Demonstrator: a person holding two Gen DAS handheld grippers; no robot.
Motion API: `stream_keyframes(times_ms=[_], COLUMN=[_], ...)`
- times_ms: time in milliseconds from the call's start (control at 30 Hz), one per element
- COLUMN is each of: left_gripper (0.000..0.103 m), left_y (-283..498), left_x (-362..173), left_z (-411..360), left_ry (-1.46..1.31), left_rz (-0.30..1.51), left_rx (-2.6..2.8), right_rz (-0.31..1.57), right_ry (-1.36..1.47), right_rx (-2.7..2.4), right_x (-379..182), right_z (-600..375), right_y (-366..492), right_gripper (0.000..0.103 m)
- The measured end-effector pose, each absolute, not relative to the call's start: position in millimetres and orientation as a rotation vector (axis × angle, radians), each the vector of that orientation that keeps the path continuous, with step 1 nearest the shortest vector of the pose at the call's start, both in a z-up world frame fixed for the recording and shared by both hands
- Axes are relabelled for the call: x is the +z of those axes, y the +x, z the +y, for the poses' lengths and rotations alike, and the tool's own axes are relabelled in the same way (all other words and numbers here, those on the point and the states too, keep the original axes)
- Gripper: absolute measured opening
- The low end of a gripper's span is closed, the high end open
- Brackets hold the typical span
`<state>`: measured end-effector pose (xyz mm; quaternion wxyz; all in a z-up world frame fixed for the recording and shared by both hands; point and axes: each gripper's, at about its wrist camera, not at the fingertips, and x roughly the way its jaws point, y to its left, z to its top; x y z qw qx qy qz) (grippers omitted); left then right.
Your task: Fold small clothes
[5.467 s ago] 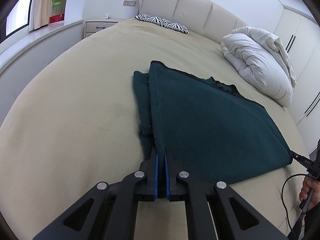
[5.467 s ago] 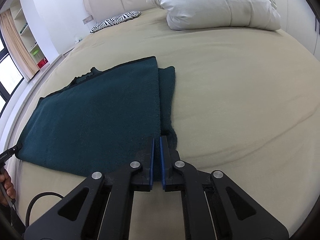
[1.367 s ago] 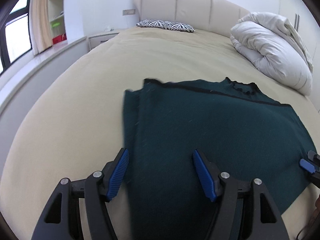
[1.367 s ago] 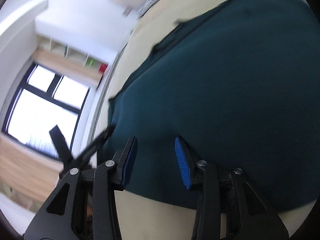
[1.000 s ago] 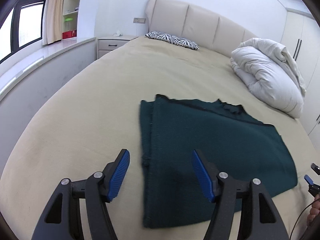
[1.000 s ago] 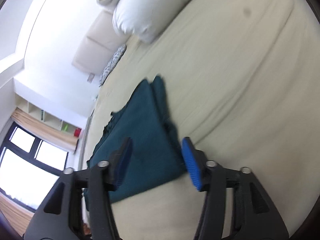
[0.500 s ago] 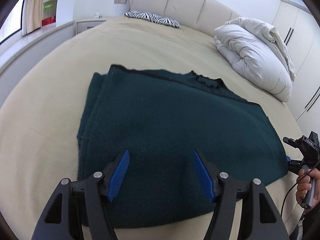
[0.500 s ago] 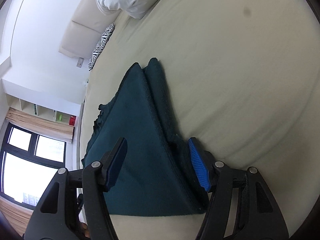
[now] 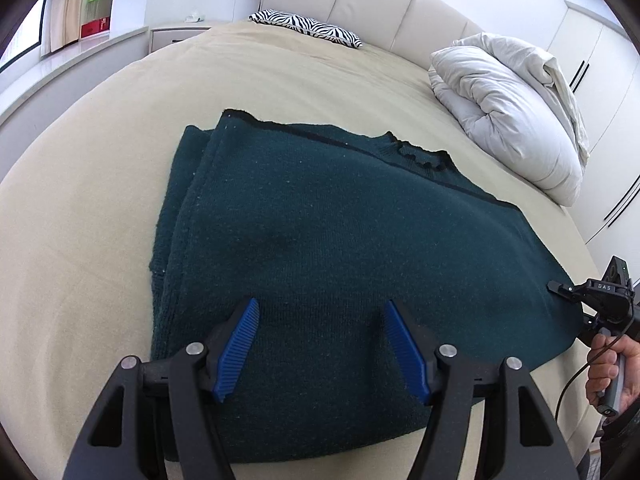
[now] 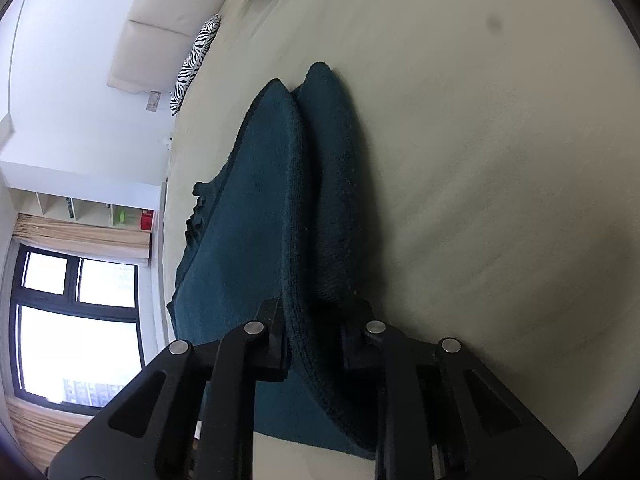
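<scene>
left gripper [image 9: 320, 344] hovering open over near hem of dark green sweater [image 9: 340, 240] | right gripper [image 10: 314, 328], jaws just closing, pinching sweater's folded side edge | sweater lying flat on bed [image 9: 100, 160], sides already folded in | crosswise fold likely remaining | duvet [image 9: 508, 108] beyond

You had a bed [image 9: 100, 184] with a beige cover before you. A dark green knitted garment [image 9: 340, 240], folded with doubled layers along one side, lay flat on the cover. Beyond the garment, towards the padded headboard [image 9: 372, 8], a zebra-striped pillow [image 9: 308, 32] rested on the bed. To the garment's far right, a bundled white duvet [image 9: 508, 108] sat on the cover, well apart from the pillow.
</scene>
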<state>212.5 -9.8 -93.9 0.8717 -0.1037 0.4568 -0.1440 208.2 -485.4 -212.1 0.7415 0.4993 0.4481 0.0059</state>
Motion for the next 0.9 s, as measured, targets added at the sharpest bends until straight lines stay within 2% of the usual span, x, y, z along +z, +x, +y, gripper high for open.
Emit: stream_keyframes(times_ms=[200, 400, 533, 633, 733, 800, 900], left_gripper=[0.066, 0.066, 0.066, 0.068, 0.07, 0.07, 0.071], left_y=[211, 212, 216, 222, 231, 236, 243], left_x=[-85, -71, -60, -55, -59, -63, -64], left_z=[3, 31, 54, 70, 81, 82, 75], left_ry=[-0.296, -0.388, -0.472, -0.548, -0.618, -0.632, -0.621], left_rz=[0.946, 0.903, 0.862, 0.834, 0.842, 0.856, 0.872], left_rx=[-0.315, -0.324, -0.335, -0.345, -0.349, -0.359, -0.373], right_rz=[0.95, 0.939, 0.912, 0.907, 0.889, 0.938, 0.961], right_ry=[0.941, 0.663, 0.418, 0.134, -0.112, -0.255, -0.368], right_rx=[-0.055, -0.128, -0.12, 0.017, 0.24, 0.336, 0.335], right_x=[-186, -134, -95, -74, -76, -100, -124], right_z=[-467, -420, -351, -252, -147, -95, -62], right_y=[212, 232, 261, 283, 289, 294, 299], right_gripper=[0.012, 0.012, 0.011, 0.012, 0.011, 0.011, 0.012])
